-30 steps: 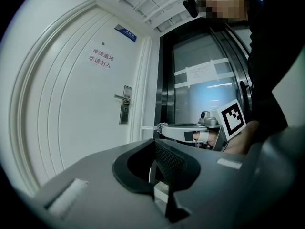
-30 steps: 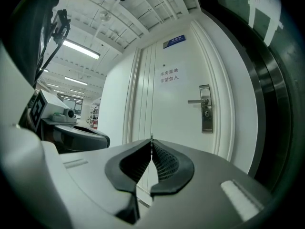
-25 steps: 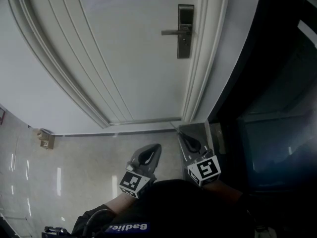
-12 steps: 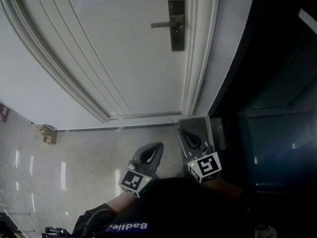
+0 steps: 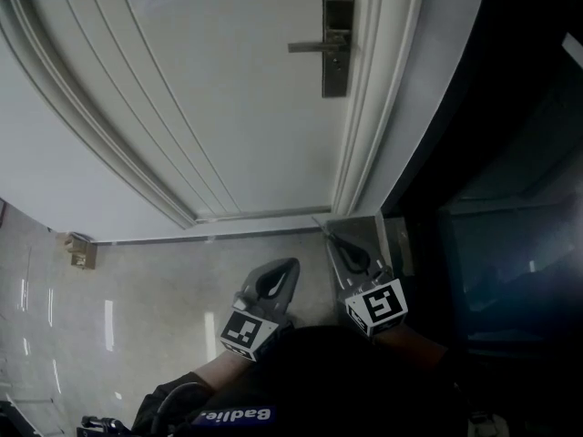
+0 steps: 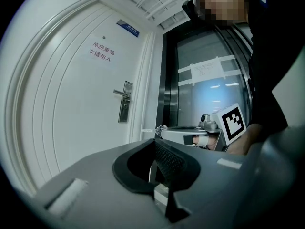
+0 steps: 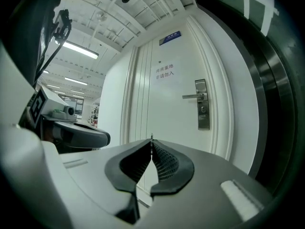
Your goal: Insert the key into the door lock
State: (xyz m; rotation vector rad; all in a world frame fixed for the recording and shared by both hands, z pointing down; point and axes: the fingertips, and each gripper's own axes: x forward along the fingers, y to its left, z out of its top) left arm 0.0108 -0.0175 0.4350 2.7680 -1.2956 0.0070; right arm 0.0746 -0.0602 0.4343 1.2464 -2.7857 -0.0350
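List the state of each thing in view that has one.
door: closed.
handle: level, not pressed.
lock: no key in it.
right gripper: shut on key.
key: held in right gripper, clear of door.
left gripper: shut, empty.

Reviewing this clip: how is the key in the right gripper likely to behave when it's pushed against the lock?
The key looks like a thin metal blade, so it is probably stiff and light. The right gripper pinches it edge-on between shut jaws, so it may twist or slide back if it meets the lock off-centre.
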